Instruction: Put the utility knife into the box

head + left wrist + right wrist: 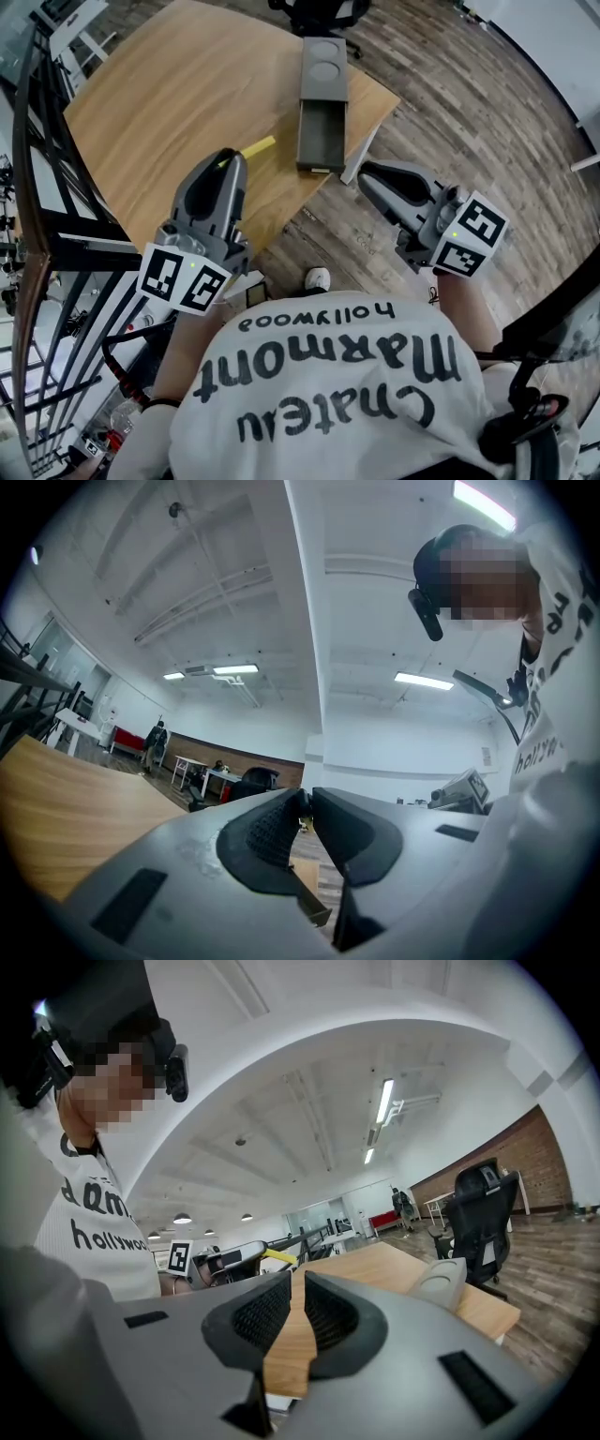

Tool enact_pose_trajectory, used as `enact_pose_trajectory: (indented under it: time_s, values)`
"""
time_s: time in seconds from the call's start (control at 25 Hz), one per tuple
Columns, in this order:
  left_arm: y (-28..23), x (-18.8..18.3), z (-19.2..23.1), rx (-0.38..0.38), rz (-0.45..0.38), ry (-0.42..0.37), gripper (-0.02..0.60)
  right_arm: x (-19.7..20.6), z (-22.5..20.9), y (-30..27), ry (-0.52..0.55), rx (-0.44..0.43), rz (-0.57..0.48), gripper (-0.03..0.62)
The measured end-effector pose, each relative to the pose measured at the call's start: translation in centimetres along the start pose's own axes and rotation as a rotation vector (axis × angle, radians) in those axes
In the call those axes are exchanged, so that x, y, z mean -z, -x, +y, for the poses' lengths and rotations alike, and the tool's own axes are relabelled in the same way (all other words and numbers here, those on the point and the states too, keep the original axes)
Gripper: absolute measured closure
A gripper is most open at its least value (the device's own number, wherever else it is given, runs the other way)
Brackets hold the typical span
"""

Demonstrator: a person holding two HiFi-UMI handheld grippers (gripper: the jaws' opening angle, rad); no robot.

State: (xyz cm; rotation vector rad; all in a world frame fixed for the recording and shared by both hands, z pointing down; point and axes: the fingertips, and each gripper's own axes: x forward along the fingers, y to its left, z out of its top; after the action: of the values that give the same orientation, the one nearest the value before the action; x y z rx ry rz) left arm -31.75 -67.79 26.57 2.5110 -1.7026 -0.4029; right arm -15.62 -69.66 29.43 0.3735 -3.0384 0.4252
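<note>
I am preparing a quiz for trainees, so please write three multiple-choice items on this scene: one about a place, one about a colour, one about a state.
1. Where does the utility knife lie?
A on the table, by the left gripper
B inside the box
C on the floor

2. What colour is the box?
A red
B grey
C white

3. The box's drawer is:
A shut
B taken away
C pulled out

Key:
1 A, its yellow body shows on the wood.
2 B, its shell is grey.
3 C, its hollow inside is open to view.
</note>
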Motion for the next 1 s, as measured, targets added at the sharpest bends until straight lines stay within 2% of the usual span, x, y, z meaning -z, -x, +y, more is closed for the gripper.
enact_pose_trajectory:
  time_s: [0.2,0.36,0.56,0.72,0.84,1.0]
  values:
    - [-2.0,0.5,1.4,0.019,-0.002,0.001,0.535,-0.6,-1.6,-0.2,0.031,0.034,0.005,0.543]
    - [-3.3,0.6,1.2,0.019,-0.012,-0.011,0.535,-0.9,-2.8,0.4,0.014,0.055,-0.019,0.543]
    - [-5.0,2.3,0.5,0.035,0.021,-0.012,0.535,-1.6,-4.2,0.7,0.009,0.05,-0.036,0.543]
    - [-7.1,3.6,0.1,0.048,0.046,-0.017,0.535,-1.9,-6.9,1.0,-0.006,0.045,-0.036,0.543]
    - [-9.3,5.1,0.9,0.018,0.085,-0.033,0.535,-2.6,-9.9,0.5,-0.016,0.033,-0.024,0.543]
    - [-11.4,8.4,2.5,-0.031,0.159,0.001,0.535,-3.7,-13.4,-0.6,-0.032,-0.006,-0.004,0.543]
